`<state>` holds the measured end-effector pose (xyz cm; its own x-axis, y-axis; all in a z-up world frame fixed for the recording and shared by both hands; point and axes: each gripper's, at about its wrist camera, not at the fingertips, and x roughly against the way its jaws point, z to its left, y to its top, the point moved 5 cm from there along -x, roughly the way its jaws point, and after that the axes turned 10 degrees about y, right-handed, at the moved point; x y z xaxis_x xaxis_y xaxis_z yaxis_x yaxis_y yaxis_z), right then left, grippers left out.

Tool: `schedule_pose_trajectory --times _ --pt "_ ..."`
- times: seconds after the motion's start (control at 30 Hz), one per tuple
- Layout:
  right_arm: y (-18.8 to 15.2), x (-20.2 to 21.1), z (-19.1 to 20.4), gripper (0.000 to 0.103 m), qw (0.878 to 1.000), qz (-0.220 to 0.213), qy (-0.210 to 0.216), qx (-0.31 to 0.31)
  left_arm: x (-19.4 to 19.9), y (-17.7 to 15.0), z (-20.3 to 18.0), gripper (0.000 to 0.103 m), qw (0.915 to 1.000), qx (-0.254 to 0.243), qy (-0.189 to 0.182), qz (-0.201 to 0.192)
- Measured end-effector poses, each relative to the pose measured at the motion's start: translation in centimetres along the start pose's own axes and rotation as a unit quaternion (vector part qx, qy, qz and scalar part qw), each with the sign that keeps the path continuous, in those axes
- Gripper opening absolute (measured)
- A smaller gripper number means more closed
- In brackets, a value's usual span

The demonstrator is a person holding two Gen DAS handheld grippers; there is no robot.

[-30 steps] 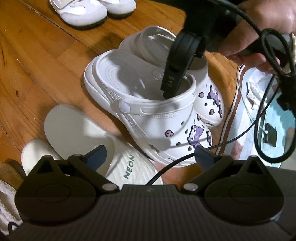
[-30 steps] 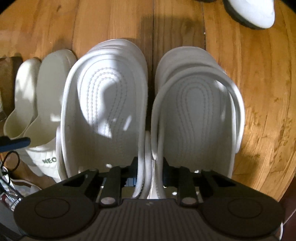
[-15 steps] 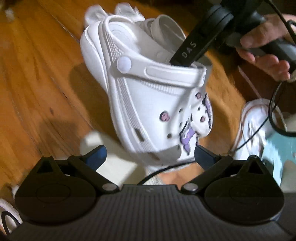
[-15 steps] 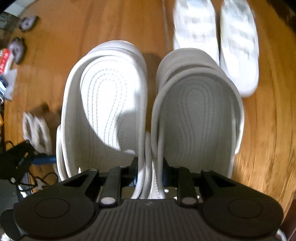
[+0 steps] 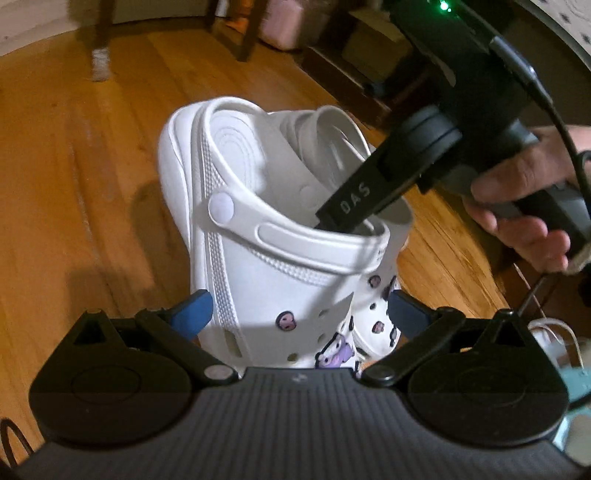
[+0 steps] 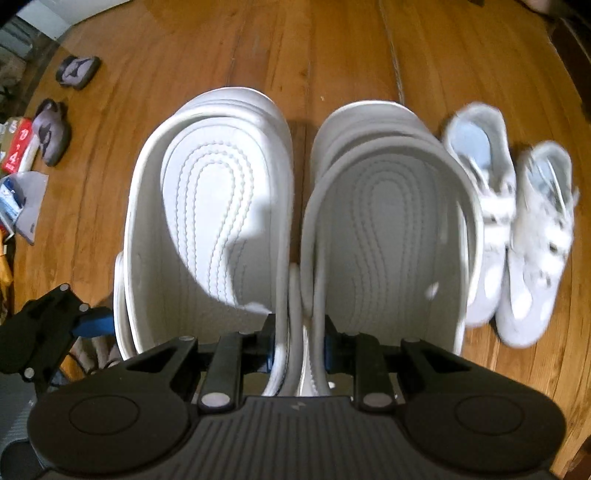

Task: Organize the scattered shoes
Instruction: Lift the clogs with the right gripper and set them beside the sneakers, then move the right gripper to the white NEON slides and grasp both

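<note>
A pair of white clogs [image 6: 295, 236] with purple charms hangs in the air above the wooden floor [image 6: 332, 48]. My right gripper [image 6: 297, 345] is shut on the two inner walls of the clogs, pinched together. In the left wrist view the clogs [image 5: 280, 236] hang heel up, and the right gripper [image 5: 354, 206] reaches into them from the upper right, held by a hand. My left gripper [image 5: 299, 310] is open and empty, its blue pads on either side of the clogs' toe end without gripping.
A pair of white strap sneakers [image 6: 513, 240] lies on the floor to the right below the clogs. Dark slippers [image 6: 55, 133] and packets [image 6: 18, 177] lie at far left. Furniture legs [image 5: 251, 29] and boxes stand at the back.
The right gripper has carried the clogs further up and across the floor. The white sneakers have moved from above to the right of the clogs. The left gripper has stayed open alongside.
</note>
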<state>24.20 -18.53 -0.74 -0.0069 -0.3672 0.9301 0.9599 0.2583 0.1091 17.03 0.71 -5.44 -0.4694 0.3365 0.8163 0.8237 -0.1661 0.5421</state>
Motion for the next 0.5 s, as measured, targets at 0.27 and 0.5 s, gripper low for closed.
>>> schedule_pose_trajectory --times 0.27,0.5 --pt "5.2 -5.4 -2.3 0.024 1.000 -0.007 -0.013 -0.020 -7.2 0.6 2.7 0.103 0.9979 0.023 0.057 0.022" --pt "5.6 -0.4 -6.2 0.072 0.983 -0.180 -0.005 -0.032 -10.1 0.3 4.1 0.103 0.9944 0.084 0.057 0.027"
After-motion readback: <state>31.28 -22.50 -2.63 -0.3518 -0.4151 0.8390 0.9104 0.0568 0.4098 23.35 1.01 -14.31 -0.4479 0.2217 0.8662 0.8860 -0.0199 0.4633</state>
